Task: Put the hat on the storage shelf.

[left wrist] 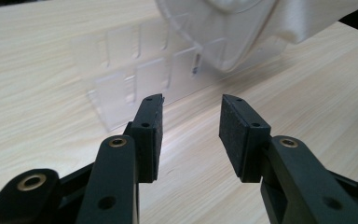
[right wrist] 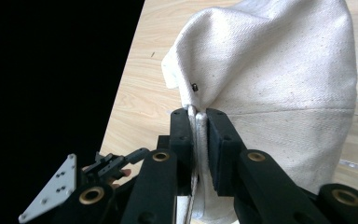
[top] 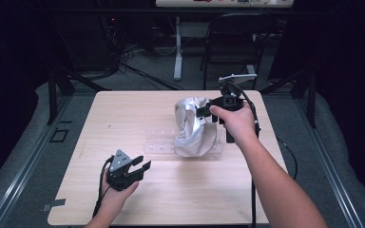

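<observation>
The right gripper (top: 204,114) is pinching the rim of the white cloth bag (top: 195,130), lifting it upright at about one o'clock on the table (top: 171,199), probably to keep its mouth accessible. The left gripper (top: 140,166), at seven o'clock, is waiting half open and empty, aimed toward the clear plastic tray (left wrist: 135,74).

High view overlooks table (top: 180,190); 2 gripper cameras close.
</observation>
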{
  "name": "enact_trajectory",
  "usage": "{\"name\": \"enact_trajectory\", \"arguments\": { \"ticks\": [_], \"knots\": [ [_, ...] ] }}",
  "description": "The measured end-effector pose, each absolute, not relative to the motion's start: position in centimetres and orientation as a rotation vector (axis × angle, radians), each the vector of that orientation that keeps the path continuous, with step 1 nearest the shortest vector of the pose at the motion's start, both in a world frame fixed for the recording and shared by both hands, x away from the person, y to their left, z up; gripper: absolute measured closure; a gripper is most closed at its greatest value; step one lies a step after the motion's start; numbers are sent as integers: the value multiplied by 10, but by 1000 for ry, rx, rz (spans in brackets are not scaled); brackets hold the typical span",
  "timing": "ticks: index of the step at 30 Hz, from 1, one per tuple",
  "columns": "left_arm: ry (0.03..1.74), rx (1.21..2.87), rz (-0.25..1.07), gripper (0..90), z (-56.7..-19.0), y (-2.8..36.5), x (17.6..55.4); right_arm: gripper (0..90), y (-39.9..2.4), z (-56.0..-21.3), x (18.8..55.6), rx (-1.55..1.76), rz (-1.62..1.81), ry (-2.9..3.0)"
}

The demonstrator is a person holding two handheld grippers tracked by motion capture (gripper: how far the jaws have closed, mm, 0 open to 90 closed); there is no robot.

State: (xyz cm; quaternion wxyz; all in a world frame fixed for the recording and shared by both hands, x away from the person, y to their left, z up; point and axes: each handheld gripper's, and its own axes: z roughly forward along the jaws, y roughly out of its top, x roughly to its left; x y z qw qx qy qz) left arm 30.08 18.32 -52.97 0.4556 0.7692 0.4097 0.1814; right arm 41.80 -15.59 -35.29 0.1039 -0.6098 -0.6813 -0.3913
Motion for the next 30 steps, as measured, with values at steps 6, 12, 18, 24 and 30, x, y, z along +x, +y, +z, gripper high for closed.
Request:
{"name": "enact_trajectory", "arguments": {
  "ticks": [6,12,18,24,30],
  "knots": [
    [1071,1865,404,580,-536,194,310,814,-155,-354,418,-1801,-1150,-2032],
    [1089,1868,401,561,-542,196,313,801,-157,-359,416,-1806,-1156,-2032],
    [1100,1864,403,541,-545,198,314,713,-160,-359,412,-1799,-1186,-2039],
    [1097,1870,409,529,-546,197,313,590,-166,-359,406,-1795,-1264,-2074],
    [1086,1877,420,523,-547,196,312,512,-171,-357,394,-1763,-1301,-2127]
  ]
}}
